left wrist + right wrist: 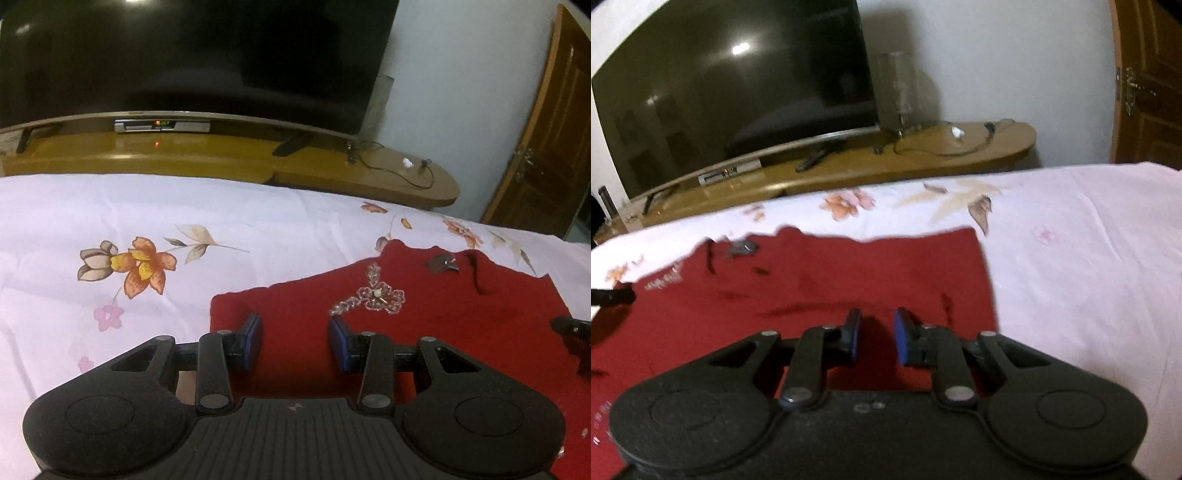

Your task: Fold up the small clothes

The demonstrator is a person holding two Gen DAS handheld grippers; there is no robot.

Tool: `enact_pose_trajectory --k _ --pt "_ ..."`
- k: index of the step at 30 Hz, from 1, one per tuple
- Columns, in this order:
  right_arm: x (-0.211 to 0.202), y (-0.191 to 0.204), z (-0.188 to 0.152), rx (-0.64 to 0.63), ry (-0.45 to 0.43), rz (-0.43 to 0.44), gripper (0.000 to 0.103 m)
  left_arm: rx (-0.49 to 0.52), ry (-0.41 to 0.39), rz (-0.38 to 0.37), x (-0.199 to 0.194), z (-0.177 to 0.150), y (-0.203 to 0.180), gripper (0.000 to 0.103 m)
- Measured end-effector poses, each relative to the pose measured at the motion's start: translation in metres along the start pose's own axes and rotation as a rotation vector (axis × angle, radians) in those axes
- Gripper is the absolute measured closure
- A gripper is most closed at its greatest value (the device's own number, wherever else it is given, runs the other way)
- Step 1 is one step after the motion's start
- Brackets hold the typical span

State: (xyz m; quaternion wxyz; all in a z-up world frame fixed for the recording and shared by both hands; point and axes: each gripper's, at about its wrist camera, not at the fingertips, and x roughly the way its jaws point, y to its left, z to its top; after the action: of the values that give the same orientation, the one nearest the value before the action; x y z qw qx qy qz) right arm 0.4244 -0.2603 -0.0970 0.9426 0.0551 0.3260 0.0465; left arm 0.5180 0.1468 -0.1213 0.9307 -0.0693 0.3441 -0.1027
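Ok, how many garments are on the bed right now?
1: a red garment lying flat on the floral bedsheet, under both open grippers, left gripper and right gripper. Others may lie outside the views.

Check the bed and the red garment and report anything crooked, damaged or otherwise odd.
Nothing looks damaged or spilled. The red garment lies spread on the floral bedsheet, with a few creases and an uneven far edge. Its beaded flower looks intact. The left gripper and right gripper are both open above it.
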Motion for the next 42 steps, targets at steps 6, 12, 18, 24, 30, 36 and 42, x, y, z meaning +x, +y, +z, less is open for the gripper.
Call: enact_pose_trajectory --k 6,12,18,24,30,36,42 --pt "0.000 -0.007 -0.007 -0.007 -0.028 -0.008 0.089 0.045 -0.034 0.019 0.001 -0.008 -0.004 0.063" --pt "0.002 -0.007 -0.009 -0.020 -0.044 -0.018 0.089 0.079 -0.050 0.038 0.001 -0.003 -0.005 0.063" --pt "-0.024 -0.001 -0.003 -0.066 -0.049 -0.004 0.077 0.132 -0.118 0.095 -0.047 -0.011 -0.023 0.062" --pt "-0.040 0.026 -0.016 -0.098 -0.030 0.071 0.077 0.176 -0.108 0.097 -0.066 -0.045 -0.073 0.037" --pt "-0.030 0.042 -0.033 -0.184 0.000 0.010 0.076 0.149 -0.054 0.139 -0.053 -0.055 -0.073 0.034" --pt "-0.027 0.037 -0.029 -0.206 0.016 0.014 0.073 0.144 -0.044 0.149 -0.063 -0.060 -0.068 0.021" --pt "-0.032 0.025 -0.030 -0.208 0.020 0.035 0.071 0.123 -0.028 0.146 -0.069 -0.069 -0.056 0.019"
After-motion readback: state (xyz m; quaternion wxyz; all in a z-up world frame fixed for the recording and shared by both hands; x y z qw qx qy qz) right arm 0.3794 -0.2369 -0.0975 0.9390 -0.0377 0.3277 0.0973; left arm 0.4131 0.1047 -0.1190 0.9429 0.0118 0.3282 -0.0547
